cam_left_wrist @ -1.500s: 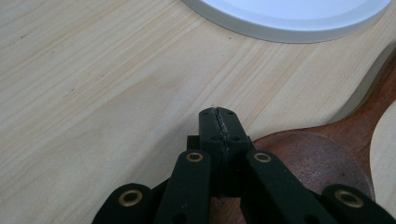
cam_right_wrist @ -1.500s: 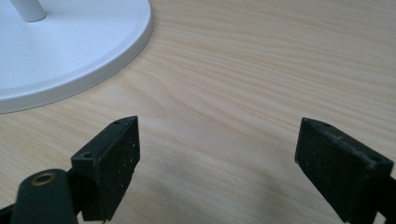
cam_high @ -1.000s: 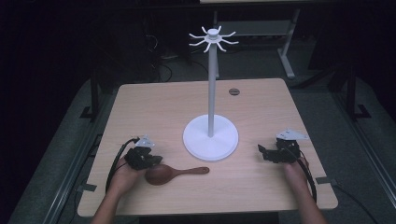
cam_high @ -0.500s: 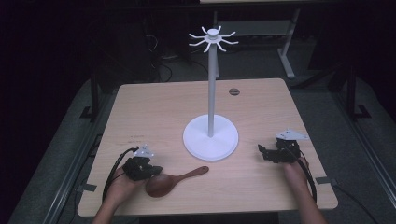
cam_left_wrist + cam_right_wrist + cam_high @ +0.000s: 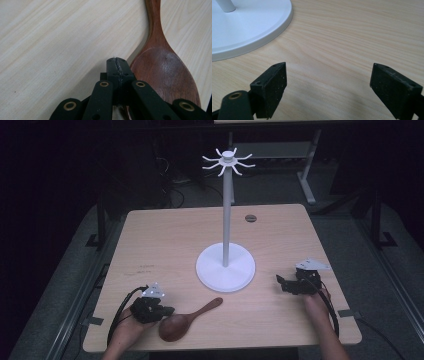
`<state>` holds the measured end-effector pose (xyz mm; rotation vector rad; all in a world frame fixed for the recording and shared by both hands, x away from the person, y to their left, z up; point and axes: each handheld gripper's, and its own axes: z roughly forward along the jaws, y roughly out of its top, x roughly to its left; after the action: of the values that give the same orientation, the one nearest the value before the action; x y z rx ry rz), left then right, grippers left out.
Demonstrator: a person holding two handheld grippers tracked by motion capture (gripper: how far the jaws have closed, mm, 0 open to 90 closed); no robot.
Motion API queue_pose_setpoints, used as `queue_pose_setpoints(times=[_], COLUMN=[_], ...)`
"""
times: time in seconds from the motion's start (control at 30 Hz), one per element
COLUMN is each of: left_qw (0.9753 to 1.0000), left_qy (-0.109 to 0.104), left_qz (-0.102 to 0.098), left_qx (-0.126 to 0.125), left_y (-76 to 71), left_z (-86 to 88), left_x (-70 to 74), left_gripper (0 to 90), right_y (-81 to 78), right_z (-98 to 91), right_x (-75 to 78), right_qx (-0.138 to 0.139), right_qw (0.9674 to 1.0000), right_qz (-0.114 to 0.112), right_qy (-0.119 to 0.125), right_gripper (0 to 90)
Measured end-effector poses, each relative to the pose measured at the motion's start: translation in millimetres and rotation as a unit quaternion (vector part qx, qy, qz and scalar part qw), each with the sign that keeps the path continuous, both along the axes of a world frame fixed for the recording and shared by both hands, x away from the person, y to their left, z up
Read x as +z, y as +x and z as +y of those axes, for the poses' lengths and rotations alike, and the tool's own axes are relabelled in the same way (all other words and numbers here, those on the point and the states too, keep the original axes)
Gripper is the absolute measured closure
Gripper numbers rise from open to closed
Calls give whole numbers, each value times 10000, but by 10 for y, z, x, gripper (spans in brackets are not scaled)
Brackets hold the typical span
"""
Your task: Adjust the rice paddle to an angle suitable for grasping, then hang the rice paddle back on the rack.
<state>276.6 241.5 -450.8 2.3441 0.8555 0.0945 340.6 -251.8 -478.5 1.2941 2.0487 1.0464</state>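
A dark brown wooden spoon (image 5: 186, 319) lies near the table's front edge, its bowl toward me and its handle slanting up to the right. My left gripper (image 5: 166, 311) sits just left of the bowl, shut with nothing between its jaws. In the left gripper view the closed jaw tips (image 5: 117, 65) rest against the left rim of the spoon bowl (image 5: 165, 72). My right gripper (image 5: 281, 283) stands open low over the table at the right, empty, its jaws (image 5: 328, 85) pointing toward the white stand's base (image 5: 249, 27).
A white stand (image 5: 226, 265) with a round base, a tall pole and a crown of hooks (image 5: 228, 161) rises at the table's middle. A small dark disc (image 5: 250, 218) lies at the far side. The table edge runs close below both hands.
My left gripper has drawn back toward the table's near edge. The spoon's bowl swung that way too, so the handle now slants more steeply. The right gripper stayed put.
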Motion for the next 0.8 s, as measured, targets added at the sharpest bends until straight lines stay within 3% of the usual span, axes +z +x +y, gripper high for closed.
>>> queue_pose_setpoints(times=[0.17,0.37,0.57,0.8], left_qw=[10000,9997,9997,9995], left_qy=[-20,-21,124,194], left_qz=[20,96,157,247], left_qx=[95,240,148,-6], left_y=[16,68,132,168], left_z=[30,41,12,-98], left_x=[33,87,195,279], left_gripper=[895,729,586,481], right_y=[0,-1,0,0], right_z=[2,7,8,9], right_x=[0,0,0,0], right_qx=[8,2,5,10], right_qw=[10000,10000,10000,10000], right_qz=[-1,4,5,9], right_qy=[-10,-22,-19,-26], right_gripper=[135,134,135,134])
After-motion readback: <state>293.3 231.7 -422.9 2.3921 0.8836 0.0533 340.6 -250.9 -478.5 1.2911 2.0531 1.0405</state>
